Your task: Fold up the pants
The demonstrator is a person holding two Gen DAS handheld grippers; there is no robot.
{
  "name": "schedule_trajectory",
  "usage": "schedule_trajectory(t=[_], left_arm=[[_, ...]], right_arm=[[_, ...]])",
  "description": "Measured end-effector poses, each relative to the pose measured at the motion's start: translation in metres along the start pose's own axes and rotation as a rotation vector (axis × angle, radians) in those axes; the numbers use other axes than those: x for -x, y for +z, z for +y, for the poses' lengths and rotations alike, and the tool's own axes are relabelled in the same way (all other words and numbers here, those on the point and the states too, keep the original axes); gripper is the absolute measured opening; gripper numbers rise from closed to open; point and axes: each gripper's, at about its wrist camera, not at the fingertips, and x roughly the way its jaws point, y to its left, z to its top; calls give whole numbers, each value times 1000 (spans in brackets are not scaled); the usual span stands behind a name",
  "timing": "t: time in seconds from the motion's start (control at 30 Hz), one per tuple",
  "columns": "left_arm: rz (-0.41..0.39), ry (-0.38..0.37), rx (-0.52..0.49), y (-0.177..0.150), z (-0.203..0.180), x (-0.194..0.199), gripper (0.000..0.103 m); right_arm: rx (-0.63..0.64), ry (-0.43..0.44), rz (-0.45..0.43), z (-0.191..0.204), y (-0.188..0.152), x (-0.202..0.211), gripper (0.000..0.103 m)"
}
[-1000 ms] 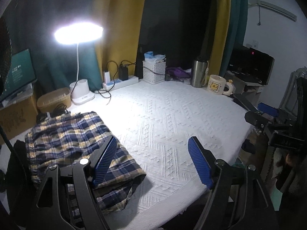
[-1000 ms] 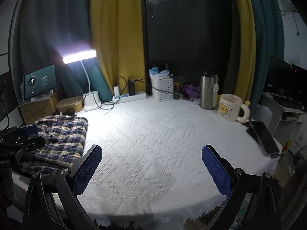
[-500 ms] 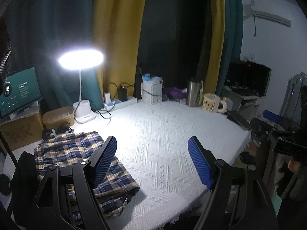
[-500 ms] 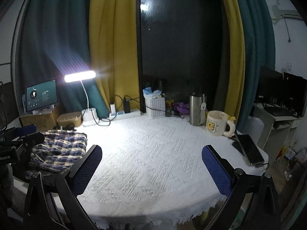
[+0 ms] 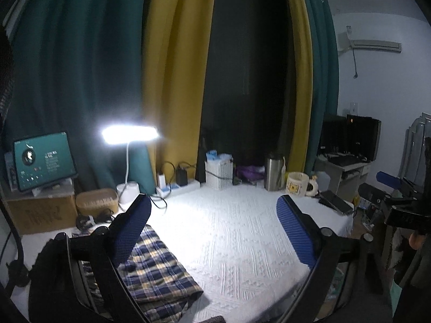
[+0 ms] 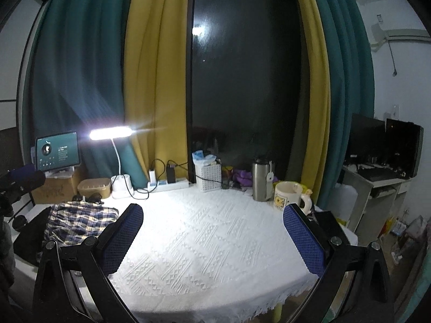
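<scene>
The plaid blue-and-yellow pants (image 5: 159,274) lie folded in a compact stack at the left end of the table with the white textured cloth (image 5: 229,242). They also show in the right wrist view (image 6: 78,218). My left gripper (image 5: 215,228) is open and empty, held above the table, its left finger over the pants' edge without touching. My right gripper (image 6: 214,238) is open and empty, raised over the table's front middle, well right of the pants.
A lit desk lamp (image 6: 110,134), power strip (image 6: 167,185), white basket (image 6: 208,177), steel flask (image 6: 261,181) and mug (image 6: 288,196) line the table's back edge. A tablet (image 6: 58,150) on a cardboard box stands far left. A phone (image 5: 335,204) lies at the right edge.
Both grippers have risen and tilted upward, away from the table; the views show more curtain and window. The folded pants have stayed in place.
</scene>
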Motion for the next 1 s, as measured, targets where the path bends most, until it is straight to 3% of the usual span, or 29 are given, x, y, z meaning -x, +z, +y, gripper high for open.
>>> schedule_trajectory(t=[0.43,0.53,0.63,0.83,1.0], left_arm=[[-107,7,19,16,5,32,94],[-135,36,14,16,6,38,95],[-167,73,8,15,8,44,102],[-197,122,6,18,18,51,102],[-218,157,28,17,27,59,102]], right_arm=[[14,0,-107,11,18,33,103],[25,1,-137,17,21,40,103],[25,-4,-158,20,23,47,103],[26,-65,-209,27,28,62,103],[27,-61,-232,31,34,70,103]])
